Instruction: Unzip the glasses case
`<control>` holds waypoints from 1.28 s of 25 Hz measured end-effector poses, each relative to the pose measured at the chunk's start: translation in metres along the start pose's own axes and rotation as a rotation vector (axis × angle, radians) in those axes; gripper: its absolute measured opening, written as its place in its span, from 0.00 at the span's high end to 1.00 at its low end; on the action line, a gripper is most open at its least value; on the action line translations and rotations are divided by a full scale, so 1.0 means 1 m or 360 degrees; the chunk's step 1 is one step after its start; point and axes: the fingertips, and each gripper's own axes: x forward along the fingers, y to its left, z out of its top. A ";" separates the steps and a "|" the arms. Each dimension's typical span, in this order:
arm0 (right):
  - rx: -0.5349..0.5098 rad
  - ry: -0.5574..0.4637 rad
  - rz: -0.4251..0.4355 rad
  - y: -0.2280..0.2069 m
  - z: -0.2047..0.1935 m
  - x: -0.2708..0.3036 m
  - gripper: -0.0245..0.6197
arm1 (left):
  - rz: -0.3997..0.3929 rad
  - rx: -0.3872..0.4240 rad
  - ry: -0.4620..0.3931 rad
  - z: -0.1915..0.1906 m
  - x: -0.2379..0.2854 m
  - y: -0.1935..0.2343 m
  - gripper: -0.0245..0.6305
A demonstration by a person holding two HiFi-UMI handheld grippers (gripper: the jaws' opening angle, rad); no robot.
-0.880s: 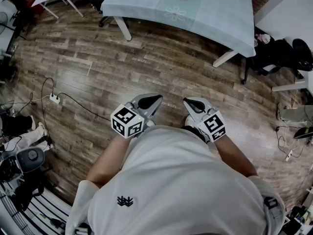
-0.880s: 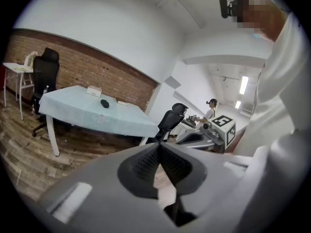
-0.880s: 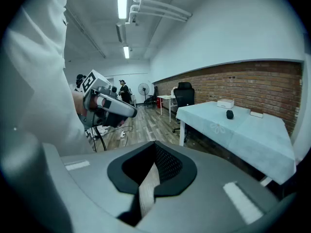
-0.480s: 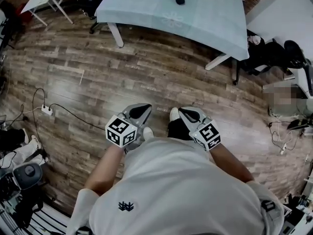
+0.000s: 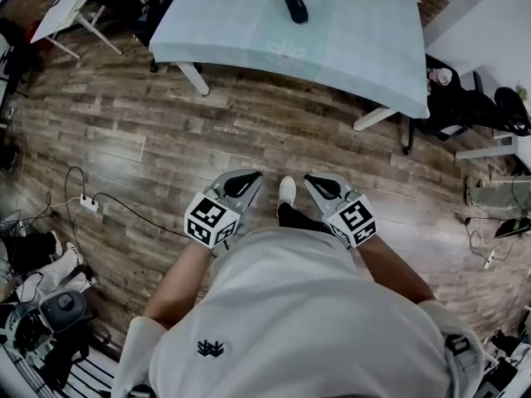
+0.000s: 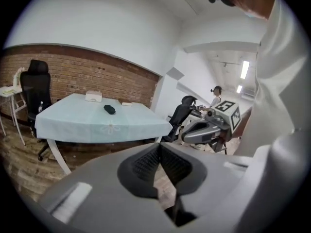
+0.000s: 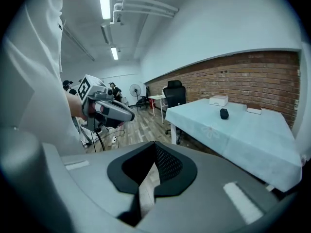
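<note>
The dark glasses case (image 5: 295,7) is seen on the light-blue table (image 5: 249,36), well ahead of both grippers across the wooden floor (image 5: 124,139), with its long axis pointed roughly away from the person. The right gripper (image 5: 315,182) is judged marginally nearer than the left gripper (image 5: 247,179). Both sets of jaws are closed tip to tip, with nothing gripped.

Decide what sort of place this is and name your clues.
Probably an office or workroom: a cloth-covered table, a black office chair by a brick wall, a power strip on the wood floor.
</note>
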 end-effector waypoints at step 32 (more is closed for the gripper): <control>0.0220 0.0111 -0.0485 -0.312 0.079 0.174 0.91 | -0.0250 0.0261 0.0128 0.187 0.228 0.299 0.88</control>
